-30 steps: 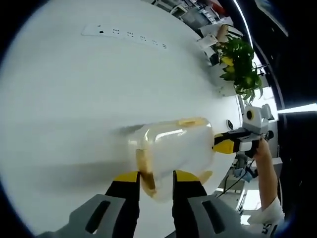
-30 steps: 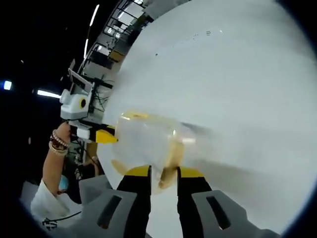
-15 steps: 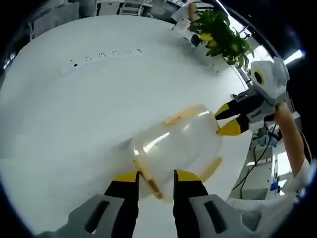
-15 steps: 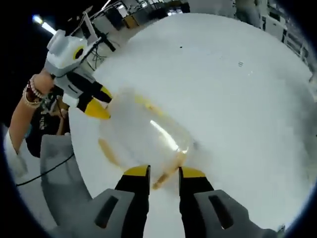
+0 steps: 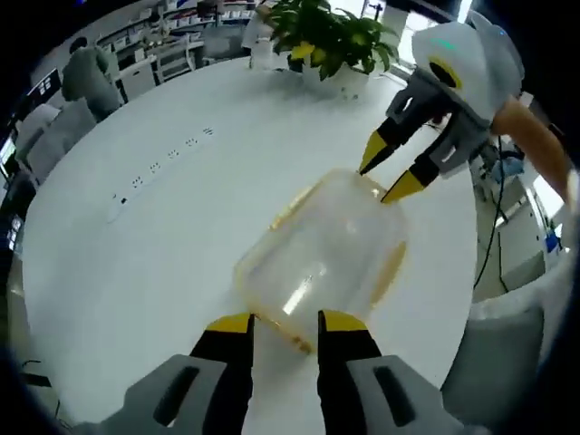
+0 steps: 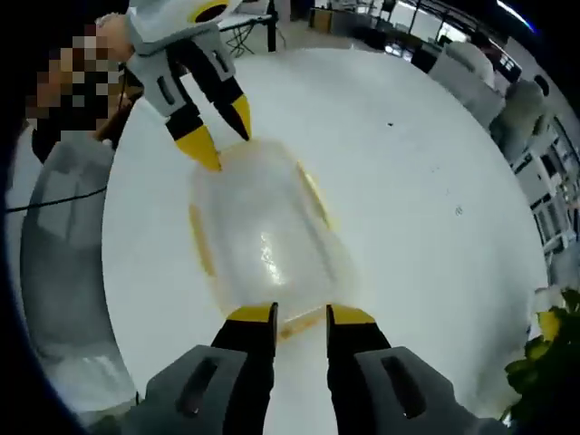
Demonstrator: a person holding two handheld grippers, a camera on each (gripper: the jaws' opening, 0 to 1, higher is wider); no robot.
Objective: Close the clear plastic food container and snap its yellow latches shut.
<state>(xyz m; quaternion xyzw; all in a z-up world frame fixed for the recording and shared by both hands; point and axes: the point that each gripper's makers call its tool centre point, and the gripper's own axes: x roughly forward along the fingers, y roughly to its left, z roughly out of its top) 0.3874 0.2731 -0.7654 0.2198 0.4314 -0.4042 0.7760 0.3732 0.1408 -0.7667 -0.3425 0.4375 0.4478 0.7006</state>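
1. Lying on the white table [image 5: 136, 263], the clear food container [image 5: 322, 254] sits lengthwise between the two grippers, lid on; its near short end is right at the left gripper's [image 5: 284, 323] yellow tips, far short end at the right gripper [image 5: 391, 178].
2. Left gripper: jaws stand a little apart w/ the container's near rim and a yellow latch [image 5: 283, 333] in the gap. Cannot tell if the tips pinch it or just bracket it.
3. Right gripper, seen in left gripper view: jaws spread, both yellow tips at the far end of the container, one at each side of that end's middle. Touching or just off — can't tell.
4. Right gripper view: same container [image 6: 263, 245] runs away from the right gripper's [image 6: 301, 316] tips; near-end yellow latch [image 6: 302, 323] lies in the gap btw the tips. Grip not readable here either.
5. Left gripper [image 6: 217, 136] shows at the far end in that view, jaws parted, tips at the container's far edge.
6. Yellow side latches [image 6: 314, 199] run along both long edges, flat against the walls as far as the blur allows.
7. Beyond the left fingers: a power strip [image 5: 159, 168] well apart on the table, a potted plant [image 5: 331, 41] past the far table edge, chairs [image 5: 86, 77] further out.
8. Person's forearm [image 5: 535, 136] behind the right gripper.
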